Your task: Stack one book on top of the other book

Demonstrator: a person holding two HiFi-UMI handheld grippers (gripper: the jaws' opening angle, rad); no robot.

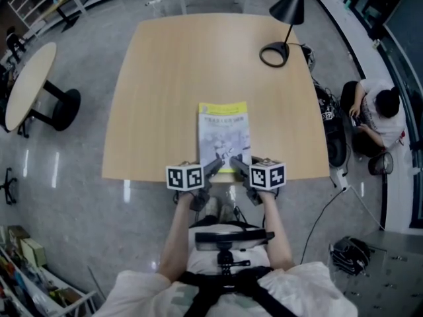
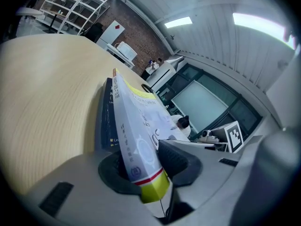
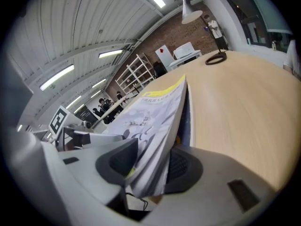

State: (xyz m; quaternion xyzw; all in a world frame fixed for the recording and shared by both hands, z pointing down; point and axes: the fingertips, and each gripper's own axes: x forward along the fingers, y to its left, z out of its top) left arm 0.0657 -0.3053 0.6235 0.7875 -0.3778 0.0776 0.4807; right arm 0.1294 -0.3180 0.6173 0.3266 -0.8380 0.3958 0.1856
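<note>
A grey-white book with a yellow band point(image 1: 223, 134) lies at the near edge of the wooden table point(image 1: 158, 78), on top of a dark blue book point(image 2: 104, 121) whose edge shows beneath it in both gripper views point(image 3: 191, 111). My left gripper point(image 1: 217, 166) is shut on the upper book's near left corner point(image 2: 136, 140), one pad on each cover. My right gripper point(image 1: 236, 164) holds the near right corner point(image 3: 155, 135) the same way, with the pages slightly fanned between its jaws. The upper book tilts a little above the lower one.
A black desk lamp point(image 1: 285, 15) stands with its round base point(image 1: 273, 55) at the table's far right. A person point(image 1: 377, 114) crouches on the floor to the right, near cables. A small round table point(image 1: 30, 84) stands at the left.
</note>
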